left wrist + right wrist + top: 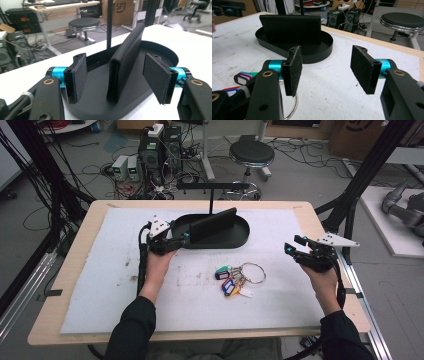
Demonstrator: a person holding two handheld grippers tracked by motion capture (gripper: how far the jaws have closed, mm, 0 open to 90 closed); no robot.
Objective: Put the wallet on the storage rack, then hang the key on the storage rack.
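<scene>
A black wallet (212, 225) stands on edge in a black oval tray (241, 240) at the middle of the white mat. My left gripper (182, 239) is at the tray's left end. In the left gripper view its jaws are open on either side of the wallet (126, 62), and the pads do not touch it. A key ring with coloured tags (237, 279) lies on the mat in front of the tray. My right gripper (292, 245) hovers open at the right of the mat. In the right gripper view nothing is between its pads (294, 67).
A black T-shaped stand (212, 195) rises just behind the tray. The white mat (100, 285) covers most of the wooden table. Behind the table are a stool (251, 154), computer boxes and cables on the floor. Dark frame poles stand at both sides.
</scene>
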